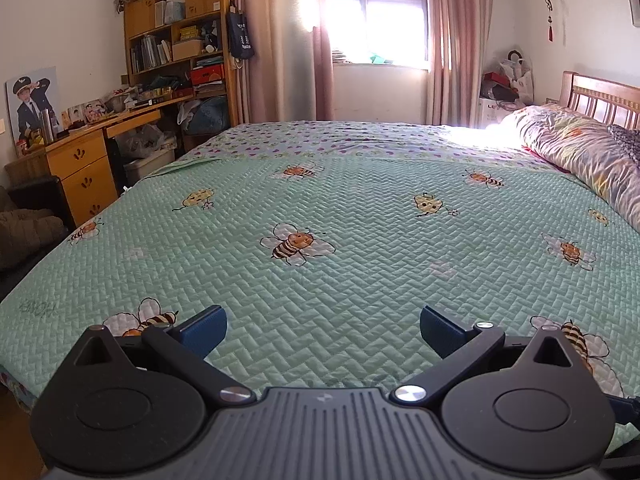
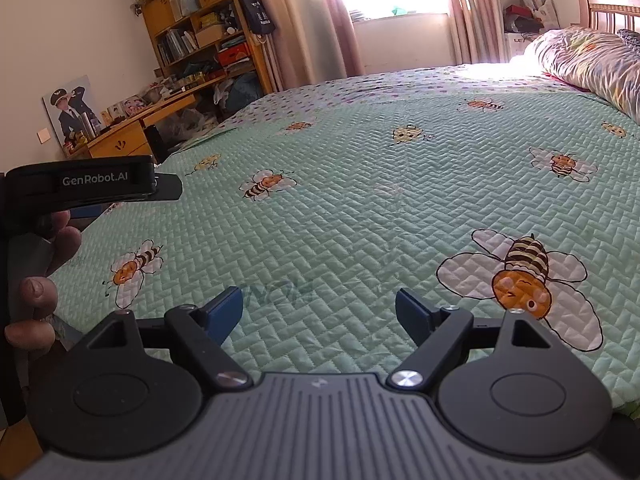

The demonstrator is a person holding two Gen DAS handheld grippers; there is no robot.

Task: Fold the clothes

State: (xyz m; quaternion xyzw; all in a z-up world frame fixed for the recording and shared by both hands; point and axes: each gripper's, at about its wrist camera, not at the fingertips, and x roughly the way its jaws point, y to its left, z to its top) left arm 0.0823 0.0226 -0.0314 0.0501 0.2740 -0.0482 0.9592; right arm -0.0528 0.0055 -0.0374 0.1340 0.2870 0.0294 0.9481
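No garment shows in either view. A green quilted bedspread with bee prints (image 1: 360, 240) (image 2: 360, 208) covers the bed. My left gripper (image 1: 323, 330) hovers over its near edge, jaws wide apart, nothing between the blue pads. My right gripper (image 2: 319, 312) is also open and empty above the spread, beside a large bee print (image 2: 520, 280). In the right wrist view the body of the left gripper (image 2: 92, 180), held by a person's hand (image 2: 40, 288), sits at the left edge.
A rolled quilt (image 1: 580, 152) lies along the wooden headboard (image 1: 600, 100) at the right. A wooden desk (image 1: 80, 160) and bookshelf (image 1: 176, 32) stand past the bed's left side. Curtains and a bright window (image 1: 380, 20) are at the back.
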